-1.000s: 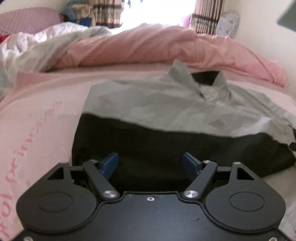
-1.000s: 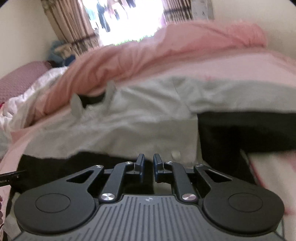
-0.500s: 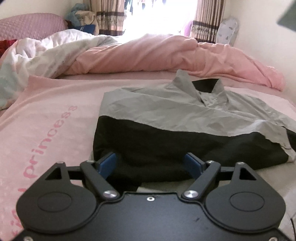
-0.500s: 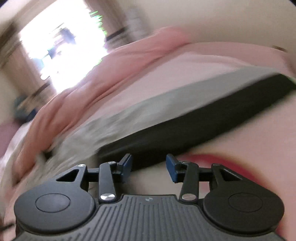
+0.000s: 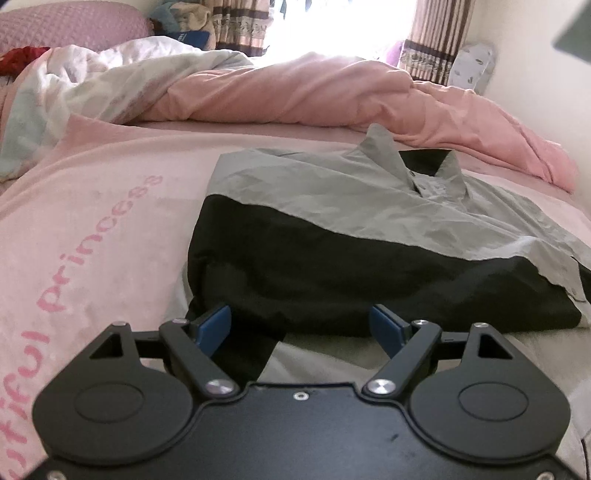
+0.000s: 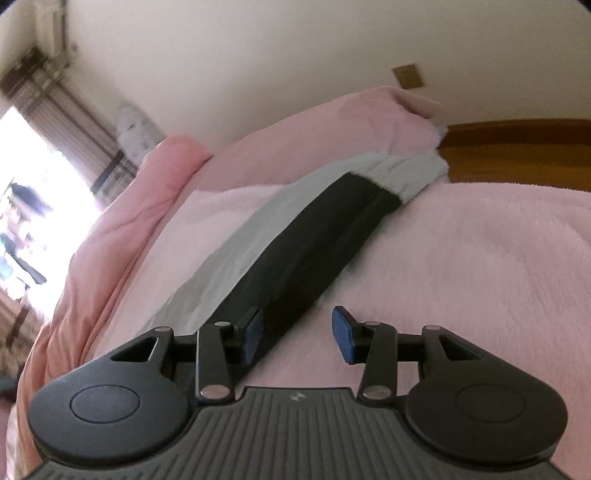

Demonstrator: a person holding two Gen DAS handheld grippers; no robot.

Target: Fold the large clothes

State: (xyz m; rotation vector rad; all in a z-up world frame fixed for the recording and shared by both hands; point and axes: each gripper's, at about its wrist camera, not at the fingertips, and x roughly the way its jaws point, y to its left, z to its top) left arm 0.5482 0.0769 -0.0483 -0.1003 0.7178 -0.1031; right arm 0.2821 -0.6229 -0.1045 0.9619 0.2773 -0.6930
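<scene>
A grey and black collared jacket (image 5: 362, 236) lies partly folded on a pink bed blanket (image 5: 92, 229), collar at the far side. My left gripper (image 5: 301, 326) is open and empty just in front of its black hem. In the right wrist view a long grey and black sleeve (image 6: 295, 243) stretches across the blanket (image 6: 480, 277) toward the bed's far edge. My right gripper (image 6: 297, 334) is open and empty at the sleeve's near end, its left finger over the black fabric.
A bunched pink duvet (image 5: 332, 96) and a white quilt (image 5: 92, 85) lie behind the jacket. Curtains and a bright window (image 5: 332, 22) are beyond. The right wrist view shows a wooden bed frame (image 6: 517, 151), pink duvet (image 6: 110, 221) and wall.
The right gripper opened, letting go, and swung right along the sleeve toward the bed's edge. The left gripper stayed open and drew back from the jacket's hem.
</scene>
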